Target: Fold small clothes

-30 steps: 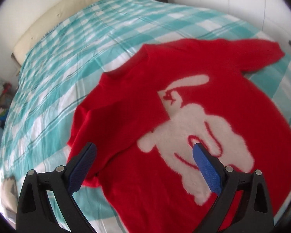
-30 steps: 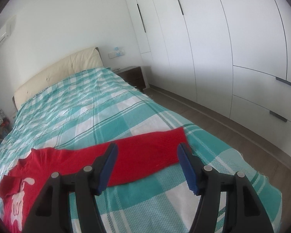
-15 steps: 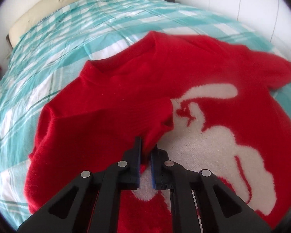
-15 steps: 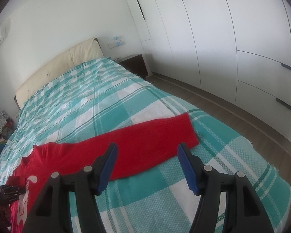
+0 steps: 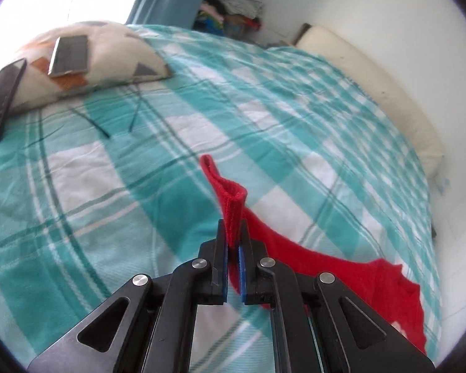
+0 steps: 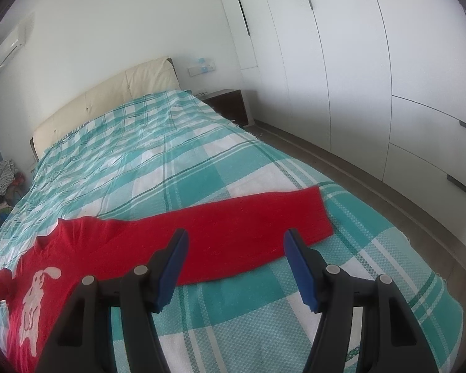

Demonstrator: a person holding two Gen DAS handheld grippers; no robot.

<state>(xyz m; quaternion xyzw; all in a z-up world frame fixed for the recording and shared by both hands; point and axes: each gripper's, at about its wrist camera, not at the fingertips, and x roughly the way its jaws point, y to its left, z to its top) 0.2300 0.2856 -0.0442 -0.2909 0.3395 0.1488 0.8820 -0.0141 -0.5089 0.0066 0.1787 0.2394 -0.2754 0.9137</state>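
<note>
Left wrist view: left gripper jaws clamped on red sweater cuff, lifted over checked bed.
Right wrist view: right gripper jaws wide, empty, above sweater's flat sleeve.
Pillow: carrying phone.

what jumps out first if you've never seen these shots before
The bright red knit sweater with a white rabbit motif lies on the teal-and-white checked bedspread, one sleeve stretched out flat before the open right gripper. In the left wrist view, the left gripper is shut on the sweater's other cuff, lifted above the bed. A patterned cushion carrying a phone sits top left.
</note>
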